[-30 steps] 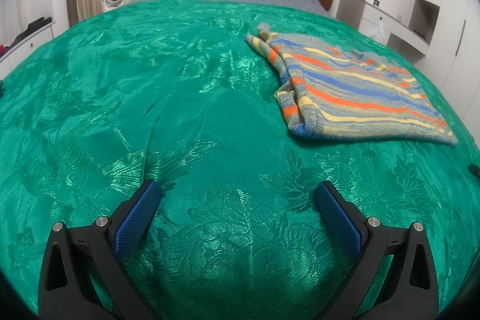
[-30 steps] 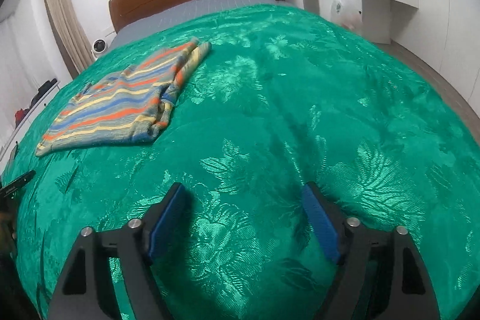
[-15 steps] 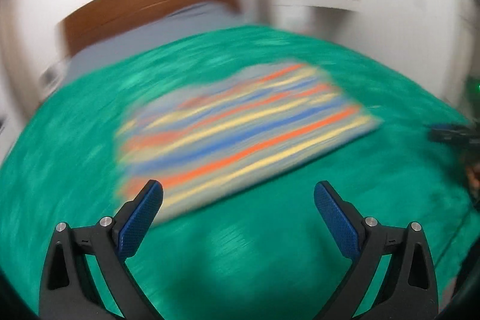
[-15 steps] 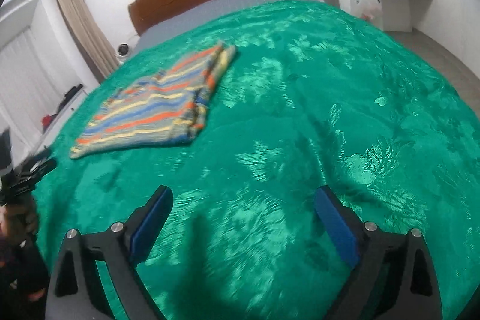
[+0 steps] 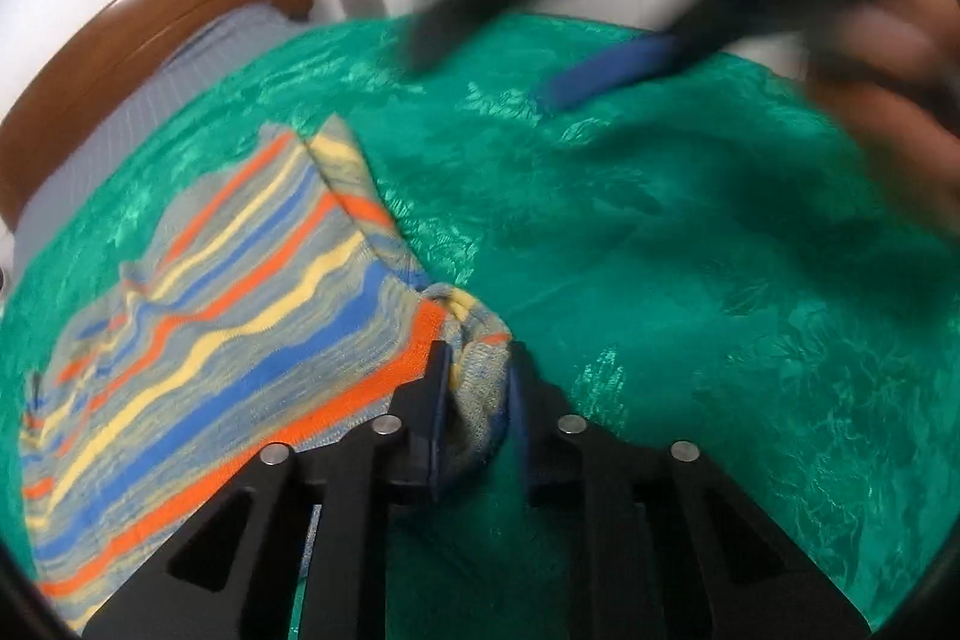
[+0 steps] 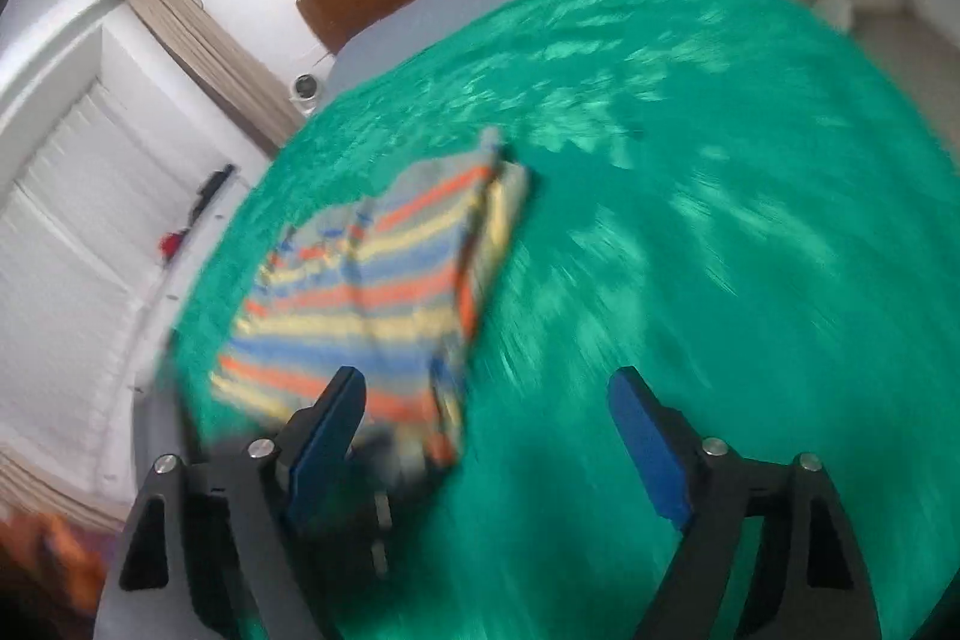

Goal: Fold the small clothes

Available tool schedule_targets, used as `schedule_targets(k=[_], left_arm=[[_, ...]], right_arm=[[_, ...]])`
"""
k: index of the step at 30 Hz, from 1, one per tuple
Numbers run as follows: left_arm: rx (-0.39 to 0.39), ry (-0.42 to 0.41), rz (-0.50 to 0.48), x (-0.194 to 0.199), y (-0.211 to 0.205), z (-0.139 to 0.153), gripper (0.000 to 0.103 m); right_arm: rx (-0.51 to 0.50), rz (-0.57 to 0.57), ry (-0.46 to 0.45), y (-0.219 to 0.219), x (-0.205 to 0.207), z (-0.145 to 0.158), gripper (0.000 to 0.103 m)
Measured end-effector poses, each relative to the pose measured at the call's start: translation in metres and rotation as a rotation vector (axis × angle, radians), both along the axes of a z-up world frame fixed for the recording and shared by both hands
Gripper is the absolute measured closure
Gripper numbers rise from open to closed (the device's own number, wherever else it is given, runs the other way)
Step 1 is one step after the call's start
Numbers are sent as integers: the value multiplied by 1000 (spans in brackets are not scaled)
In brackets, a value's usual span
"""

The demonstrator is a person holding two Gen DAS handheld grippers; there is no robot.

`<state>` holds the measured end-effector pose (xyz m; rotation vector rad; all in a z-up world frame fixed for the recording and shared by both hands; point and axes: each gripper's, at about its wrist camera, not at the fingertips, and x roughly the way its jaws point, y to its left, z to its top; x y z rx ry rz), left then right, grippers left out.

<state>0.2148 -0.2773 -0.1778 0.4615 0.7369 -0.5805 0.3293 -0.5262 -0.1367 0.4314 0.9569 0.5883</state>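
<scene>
Pinching the striped garment's [image 5: 198,340] corner, left tongs [image 5: 477,382]; right tongs [image 6: 492,430] gape over bedspread [image 6: 720,280].

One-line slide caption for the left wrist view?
Left tongs pinch a corner of the striped garment on the green bedspread.

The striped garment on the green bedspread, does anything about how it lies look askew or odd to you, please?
Yes. The striped garment is not flat: its near corner is bunched into a wad pinched in the left gripper, and one side edge is doubled over in a loose strip. The right gripper is open above the green bedspread.
</scene>
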Motion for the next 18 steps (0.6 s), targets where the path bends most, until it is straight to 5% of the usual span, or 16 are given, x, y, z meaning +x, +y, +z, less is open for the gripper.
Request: schedule_targets(k=[5, 6, 7, 14, 18], left_arm=[[-104, 40, 11, 0, 20, 9, 91], [-124, 42, 14, 3, 21, 11, 91], [-151, 41, 24, 2, 29, 15, 91], [-438, 32, 208, -15, 148, 67, 92], [-538, 33, 354, -28, 227, 79, 92]], right_arm=[[107, 64, 204, 55, 101, -39, 37], [110, 62, 208, 66, 110, -43, 56], [86, 55, 197, 75, 114, -44, 87], [2, 97, 18, 127, 90, 33, 91], [-33, 208, -34, 207, 91, 64, 91]])
